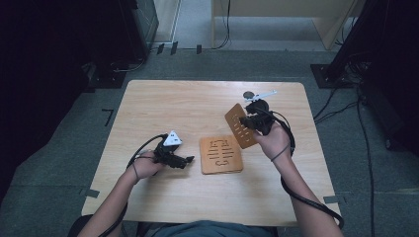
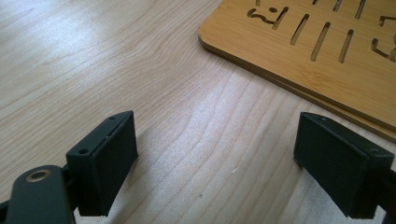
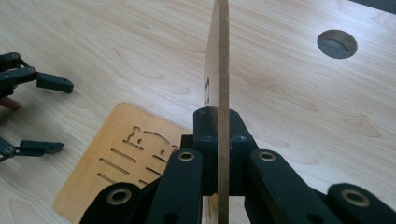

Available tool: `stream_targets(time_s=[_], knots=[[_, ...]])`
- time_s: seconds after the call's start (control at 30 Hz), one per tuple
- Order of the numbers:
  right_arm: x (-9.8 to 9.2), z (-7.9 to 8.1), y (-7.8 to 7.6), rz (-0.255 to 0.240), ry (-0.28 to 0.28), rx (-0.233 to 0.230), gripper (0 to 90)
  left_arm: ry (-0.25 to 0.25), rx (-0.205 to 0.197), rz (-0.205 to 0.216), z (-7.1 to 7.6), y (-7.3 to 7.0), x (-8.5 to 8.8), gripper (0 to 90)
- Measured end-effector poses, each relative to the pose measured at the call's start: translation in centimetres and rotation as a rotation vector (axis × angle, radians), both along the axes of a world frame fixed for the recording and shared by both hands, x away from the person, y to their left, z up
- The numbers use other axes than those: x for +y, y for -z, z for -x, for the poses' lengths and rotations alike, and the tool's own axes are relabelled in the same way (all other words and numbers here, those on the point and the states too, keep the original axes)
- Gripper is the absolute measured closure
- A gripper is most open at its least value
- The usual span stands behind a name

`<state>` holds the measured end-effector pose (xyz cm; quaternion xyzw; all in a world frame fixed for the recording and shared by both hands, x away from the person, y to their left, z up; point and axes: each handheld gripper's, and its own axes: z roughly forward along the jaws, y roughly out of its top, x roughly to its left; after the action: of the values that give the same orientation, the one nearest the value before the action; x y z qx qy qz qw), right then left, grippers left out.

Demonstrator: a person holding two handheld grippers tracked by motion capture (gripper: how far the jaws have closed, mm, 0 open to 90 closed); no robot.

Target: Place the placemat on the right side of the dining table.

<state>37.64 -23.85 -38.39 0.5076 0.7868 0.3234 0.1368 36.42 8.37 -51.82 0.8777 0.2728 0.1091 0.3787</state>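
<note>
My right gripper (image 1: 247,121) is shut on a thin wooden board with slots (image 1: 239,126) and holds it tilted up off the table. In the right gripper view the held board (image 3: 223,65) stands edge-on between the closed jaws of my right gripper (image 3: 218,128). A second slotted board (image 1: 221,155) lies flat on the table, below and to the left of the held one. My left gripper (image 1: 186,161) rests just to the left of the flat board with its jaws open and nothing between them. In the left gripper view my left gripper (image 2: 219,156) stands over bare wood, with a corner of the flat board (image 2: 299,60) close ahead.
The light wooden table (image 1: 163,106) has a round hole (image 1: 248,95) near its far edge, behind my right gripper. Cables trail from both grippers across the table. Dark equipment and floor cables surround the table.
</note>
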Motion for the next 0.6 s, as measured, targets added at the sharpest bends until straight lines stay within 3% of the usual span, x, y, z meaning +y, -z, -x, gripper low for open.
stream_targets(time_s=[0.6], knots=[[-1.9,-0.6,0.0,0.026,0.05,0.005,87.6,0.001,-0.003,-0.002,0.0,0.0,0.0,12.5]])
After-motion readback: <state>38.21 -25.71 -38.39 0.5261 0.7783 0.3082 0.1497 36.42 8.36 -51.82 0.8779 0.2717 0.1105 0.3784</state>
